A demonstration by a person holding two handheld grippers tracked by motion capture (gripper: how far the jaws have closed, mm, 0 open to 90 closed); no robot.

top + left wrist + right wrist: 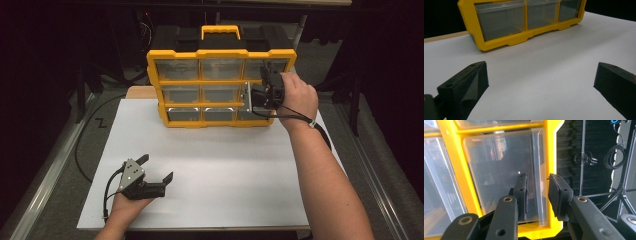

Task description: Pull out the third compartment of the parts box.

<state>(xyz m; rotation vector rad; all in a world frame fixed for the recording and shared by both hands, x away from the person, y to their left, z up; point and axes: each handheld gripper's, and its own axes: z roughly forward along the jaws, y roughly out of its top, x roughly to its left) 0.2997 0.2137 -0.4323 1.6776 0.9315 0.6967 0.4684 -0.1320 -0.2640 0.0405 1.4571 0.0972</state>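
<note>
1. Yellow-framed organizer (220, 80) with black back and yellow top handle (220, 31) stands upright at far centre of white surface (215, 165); three rows of three clear drawers face near.
2. Right tongs (265, 85) at its right column, middle clear drawer (506, 175); jaws narrowly apart astride that drawer's edge lip.
3. Left tongs (157, 170) near left, low over surface, spread wide, holding nothing.

Smooth, slightly glossy yellow plastic on the frame of the drawer organiser (221, 53), clear scuffed plastic on its small drawers (506, 172), matt white board over the desk (225, 170) with a bare wooden edge behind, dull porous black foam on the jaws.
</note>
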